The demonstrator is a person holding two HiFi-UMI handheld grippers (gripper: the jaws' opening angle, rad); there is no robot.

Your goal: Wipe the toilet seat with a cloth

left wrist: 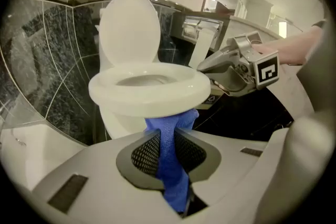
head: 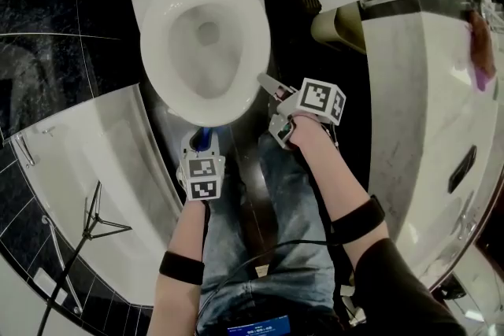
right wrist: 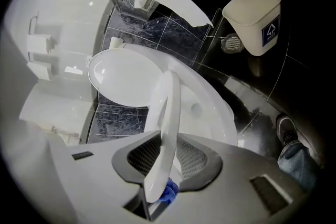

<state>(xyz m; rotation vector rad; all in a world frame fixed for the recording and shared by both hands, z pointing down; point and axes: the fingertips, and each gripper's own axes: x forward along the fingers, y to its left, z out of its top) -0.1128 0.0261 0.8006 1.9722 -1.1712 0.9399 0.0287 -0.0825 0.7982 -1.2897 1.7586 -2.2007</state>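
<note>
Left gripper (left wrist: pixel 168 136) pinches soft blue cloth (left wrist: pixel 170 176); right gripper (right wrist: pixel 167 149) clamps rigid white plastic toilet seat (right wrist: pixel 165 113).
Cloth bunches limply between the jaws; the glossy seat probably slips and is best held at its rim.

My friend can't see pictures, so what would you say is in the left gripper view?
The left gripper pinches a blue fuzzy cloth in its jaws, right below the front rim of a white plastic toilet seat. The white oval lid stands raised behind, and the right gripper meets the seat's right edge.
</note>
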